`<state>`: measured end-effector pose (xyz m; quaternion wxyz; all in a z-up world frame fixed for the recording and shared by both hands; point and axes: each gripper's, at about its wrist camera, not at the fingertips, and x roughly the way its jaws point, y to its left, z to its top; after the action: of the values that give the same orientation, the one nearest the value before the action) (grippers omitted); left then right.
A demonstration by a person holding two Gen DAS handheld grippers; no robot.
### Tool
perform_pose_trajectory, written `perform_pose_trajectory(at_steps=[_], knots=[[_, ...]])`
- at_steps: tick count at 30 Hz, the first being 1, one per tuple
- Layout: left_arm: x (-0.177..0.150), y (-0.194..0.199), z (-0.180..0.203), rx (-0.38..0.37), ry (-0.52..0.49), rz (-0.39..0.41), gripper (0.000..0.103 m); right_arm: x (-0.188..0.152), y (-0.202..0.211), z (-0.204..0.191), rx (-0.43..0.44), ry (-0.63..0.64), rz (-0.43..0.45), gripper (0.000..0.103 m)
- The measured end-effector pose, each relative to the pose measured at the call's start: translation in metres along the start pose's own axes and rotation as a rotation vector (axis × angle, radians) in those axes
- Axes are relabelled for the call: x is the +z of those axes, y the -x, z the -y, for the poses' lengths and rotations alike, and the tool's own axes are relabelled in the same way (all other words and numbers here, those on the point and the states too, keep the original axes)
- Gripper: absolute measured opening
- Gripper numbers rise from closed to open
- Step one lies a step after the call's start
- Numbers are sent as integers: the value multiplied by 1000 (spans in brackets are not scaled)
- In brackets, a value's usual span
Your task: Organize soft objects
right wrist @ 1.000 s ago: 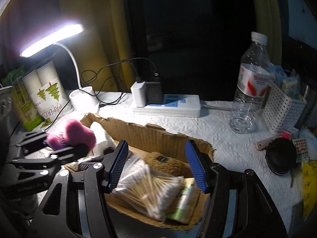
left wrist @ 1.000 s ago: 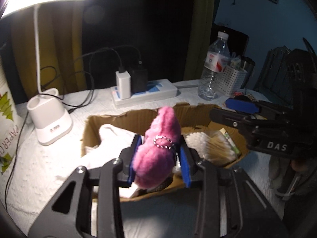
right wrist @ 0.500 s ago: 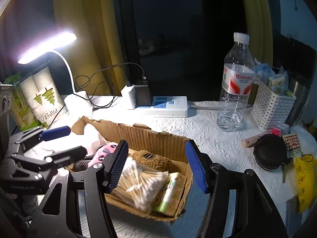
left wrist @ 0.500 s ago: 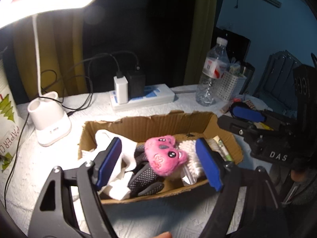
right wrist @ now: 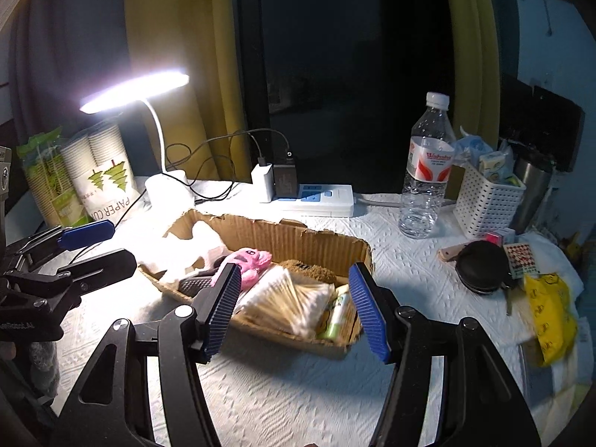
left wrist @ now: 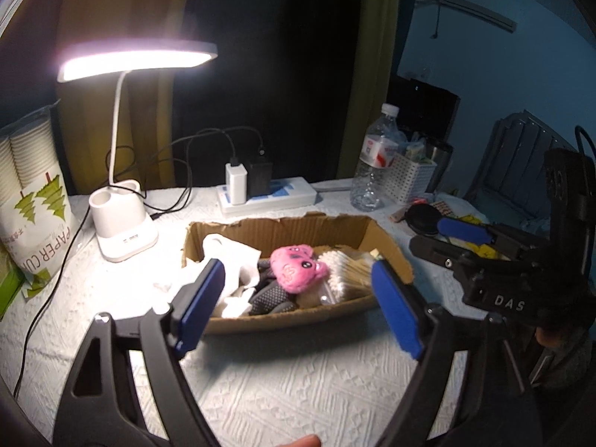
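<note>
Left wrist view: left gripper (left wrist: 298, 300) stands with jaws spread wide and nothing between them, raised on the near side of the shallow brown cardboard box (left wrist: 298, 318).
Right wrist view: right gripper (right wrist: 292, 307) is likewise splayed and empty, near the box's right end.
Soft toy: fuzzy pink plush toy with black eyes (left wrist: 298, 268) lies inside the box near its middle, free of both tools, resting on a dark grey knitted item (left wrist: 270, 296) and touching the clear bag of cotton swabs (left wrist: 348, 270).
Other contents: crumpled white tissue (left wrist: 231, 260) fills the left end; a brown fuzzy piece (right wrist: 309, 270) and a green tube (right wrist: 335, 320) sit toward the right end.
Step in hand: judged to be clearing away from the box, with the plush toy already in.
Doing it well: lift both tools straight up and back, jaws kept wide, so neither snags the torn cardboard rim or drags the light box along the white embossed table cover (left wrist: 298, 391).
Risk: the white desk lamp (left wrist: 123, 223) and its black cables (left wrist: 178, 193) sit close on the left; swing away from them.
</note>
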<state>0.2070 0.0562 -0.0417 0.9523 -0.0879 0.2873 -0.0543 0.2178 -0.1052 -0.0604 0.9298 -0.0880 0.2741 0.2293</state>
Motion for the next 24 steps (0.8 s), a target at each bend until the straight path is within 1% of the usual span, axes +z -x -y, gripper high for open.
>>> perform_pose_trajectory(at_steps=[2, 5, 9, 10, 11, 12, 19, 24], knots=[[-2, 11, 3, -4, -5, 13, 92, -2, 11, -4, -6, 2, 10, 64], [-4, 29, 6, -6, -13, 35, 93, -3, 26, -10, -13, 6, 27, 64], [-4, 51, 12, 11, -23, 64, 96, -4, 50, -19, -18, 11, 52, 65], [-3, 56, 14, 10, -24, 72, 96, -4, 57, -21, -19, 13, 61, 66], [-2, 61, 15, 11, -26, 80, 96, -4, 62, -23, -20, 13, 68, 73], [-1, 67, 17, 12, -28, 90, 96, -4, 68, -25, -20, 13, 76, 77], [9, 105, 29, 43, -55, 138, 96, 2, 108, -37, -42, 28, 146, 78], [14, 127, 32, 59, -65, 184, 96, 6, 128, -43, -50, 35, 186, 78]])
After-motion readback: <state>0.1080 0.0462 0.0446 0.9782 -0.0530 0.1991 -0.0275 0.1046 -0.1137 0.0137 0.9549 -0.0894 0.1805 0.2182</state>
